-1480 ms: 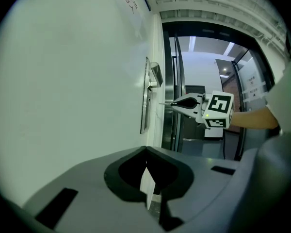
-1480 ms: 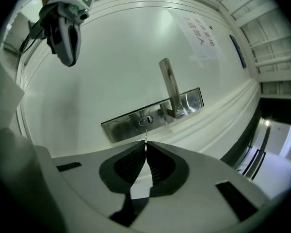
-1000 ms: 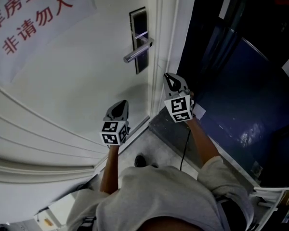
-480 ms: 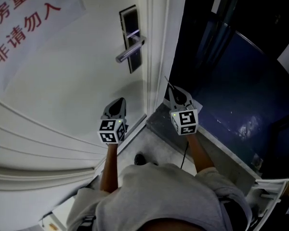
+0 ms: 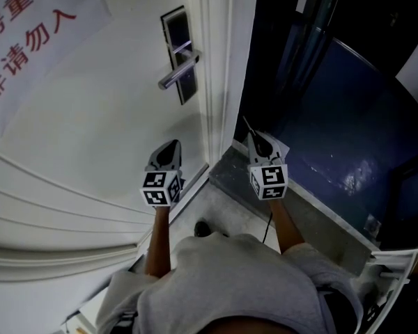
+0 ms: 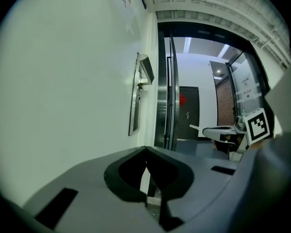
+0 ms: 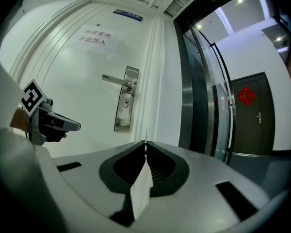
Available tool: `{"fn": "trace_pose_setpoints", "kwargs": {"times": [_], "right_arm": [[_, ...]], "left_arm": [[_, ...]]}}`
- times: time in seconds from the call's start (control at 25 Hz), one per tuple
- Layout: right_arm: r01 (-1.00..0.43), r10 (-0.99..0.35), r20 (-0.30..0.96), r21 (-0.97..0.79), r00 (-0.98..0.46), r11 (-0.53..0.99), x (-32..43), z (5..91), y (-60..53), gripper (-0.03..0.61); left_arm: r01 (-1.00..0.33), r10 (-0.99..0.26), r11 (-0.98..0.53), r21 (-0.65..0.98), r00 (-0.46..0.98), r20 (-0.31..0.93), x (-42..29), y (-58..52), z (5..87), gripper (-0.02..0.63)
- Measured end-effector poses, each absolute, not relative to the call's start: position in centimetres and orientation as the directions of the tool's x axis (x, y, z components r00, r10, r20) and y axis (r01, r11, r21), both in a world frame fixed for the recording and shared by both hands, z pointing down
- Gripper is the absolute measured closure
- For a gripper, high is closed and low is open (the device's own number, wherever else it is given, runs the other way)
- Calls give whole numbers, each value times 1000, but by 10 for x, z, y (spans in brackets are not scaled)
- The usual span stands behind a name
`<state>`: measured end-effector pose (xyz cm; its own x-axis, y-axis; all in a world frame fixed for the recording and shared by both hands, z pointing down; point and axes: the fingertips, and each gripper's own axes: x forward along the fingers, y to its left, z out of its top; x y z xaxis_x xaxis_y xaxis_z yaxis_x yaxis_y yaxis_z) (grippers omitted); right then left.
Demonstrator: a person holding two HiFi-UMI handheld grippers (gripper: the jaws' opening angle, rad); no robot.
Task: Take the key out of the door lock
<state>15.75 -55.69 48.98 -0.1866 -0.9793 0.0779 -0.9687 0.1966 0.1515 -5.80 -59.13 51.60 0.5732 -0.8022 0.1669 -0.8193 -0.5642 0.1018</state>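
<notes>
The white door's dark lock plate (image 5: 175, 51) with its silver lever handle (image 5: 179, 70) is at upper centre in the head view; in the right gripper view the plate (image 7: 124, 98) shows its keyhole with nothing in it. My right gripper (image 5: 256, 136) (image 7: 145, 143) hangs below and right of the lock, off the door, shut on the thin key (image 7: 145, 148), whose blade pokes past the tips (image 5: 248, 124). A white tag (image 7: 141, 191) dangles between the jaws. My left gripper (image 5: 169, 149) (image 6: 146, 149) is shut with nothing in it, low beside the door face.
A paper notice with red characters (image 5: 28, 26) is stuck on the door. The white door frame (image 5: 219, 68) runs between the grippers. Right of it is a dark open passage (image 5: 334, 82) with glass panels and a far dark door (image 7: 247, 96). Grey threshold (image 5: 230, 176) below.
My right gripper has drawn back and down from the door with the key in it. The lock plate has slid left in the head view. The left gripper barely moved.
</notes>
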Motion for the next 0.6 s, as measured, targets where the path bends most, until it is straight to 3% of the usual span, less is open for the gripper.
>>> {"fn": "trace_pose_setpoints", "kwargs": {"times": [0.6], "right_arm": [[-967, -979, 78, 160, -187, 198, 157, 487, -561, 549]], "left_arm": [[-820, -803, -564, 102, 573, 165, -54, -592, 516, 595]]}}
